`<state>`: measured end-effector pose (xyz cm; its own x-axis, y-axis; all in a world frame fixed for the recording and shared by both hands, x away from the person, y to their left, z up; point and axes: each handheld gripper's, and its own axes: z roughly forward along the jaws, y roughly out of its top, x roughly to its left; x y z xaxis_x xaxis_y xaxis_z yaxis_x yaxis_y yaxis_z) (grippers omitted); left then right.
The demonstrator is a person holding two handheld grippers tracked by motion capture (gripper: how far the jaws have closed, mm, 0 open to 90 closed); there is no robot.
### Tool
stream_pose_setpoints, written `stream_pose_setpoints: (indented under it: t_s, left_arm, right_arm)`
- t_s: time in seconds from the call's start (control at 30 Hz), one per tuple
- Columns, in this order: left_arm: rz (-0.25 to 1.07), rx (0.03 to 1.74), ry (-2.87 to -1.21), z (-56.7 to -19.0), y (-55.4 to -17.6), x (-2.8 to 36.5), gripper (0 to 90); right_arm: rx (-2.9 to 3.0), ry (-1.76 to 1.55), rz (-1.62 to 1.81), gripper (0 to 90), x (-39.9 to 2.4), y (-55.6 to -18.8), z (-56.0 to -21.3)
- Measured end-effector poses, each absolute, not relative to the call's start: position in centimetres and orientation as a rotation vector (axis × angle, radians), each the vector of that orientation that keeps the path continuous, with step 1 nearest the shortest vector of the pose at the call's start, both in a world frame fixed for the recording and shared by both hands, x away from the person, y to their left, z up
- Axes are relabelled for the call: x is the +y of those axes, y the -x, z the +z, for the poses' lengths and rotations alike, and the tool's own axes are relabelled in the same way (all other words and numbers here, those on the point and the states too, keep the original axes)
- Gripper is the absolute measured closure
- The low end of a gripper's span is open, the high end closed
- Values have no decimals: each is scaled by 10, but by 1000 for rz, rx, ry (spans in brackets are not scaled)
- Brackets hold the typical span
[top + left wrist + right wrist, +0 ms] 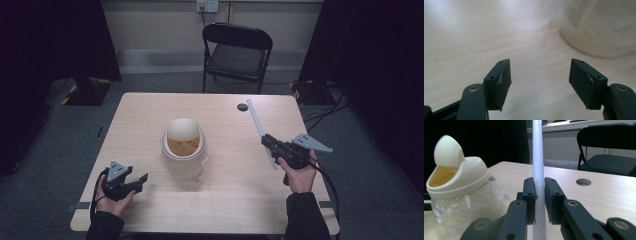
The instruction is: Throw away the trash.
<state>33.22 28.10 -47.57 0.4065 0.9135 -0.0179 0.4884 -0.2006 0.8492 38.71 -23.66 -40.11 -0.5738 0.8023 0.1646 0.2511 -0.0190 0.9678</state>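
A pale wooden table (150,115) with a round cable hole (242,107) near its far edge stands on grey floor between dark curtains; a black folding chair (236,50) faces it from the far side, before a light wall. Right gripper (266,140): jaws closed on a thin white rod (258,127), which runs between the pads and passes beyond them toward the cable hole; in the right gripper view the rod (538,157) rises straight up from between the jaws, and its rear end extends back under the gripper body. The right hand (299,172) grips the handle from below, forearm entering from the near table edge, the tool raised off the surface and pointing away and toward the table's middle. Left gripper (142,180): jaws partly open with nothing between them, bare tabletop visible in the gap. The left hand (112,197) holds it low over the near corner, pointing toward a cream bin (184,152) with a tilted swing lid and a clear liner bag; the bin stands just beyond the left tool's tips and well to the inner side of the right tool.
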Motion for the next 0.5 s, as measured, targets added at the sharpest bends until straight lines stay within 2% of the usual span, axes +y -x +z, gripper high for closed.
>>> stream_pose_setpoints:
  t_s: [0.5]
  left_arm:
    - [684, 1021, -1584, -414, -317, 279, 365]
  right_arm:
    - [1750, -1011, 1761, 805, -238, -377, -392]
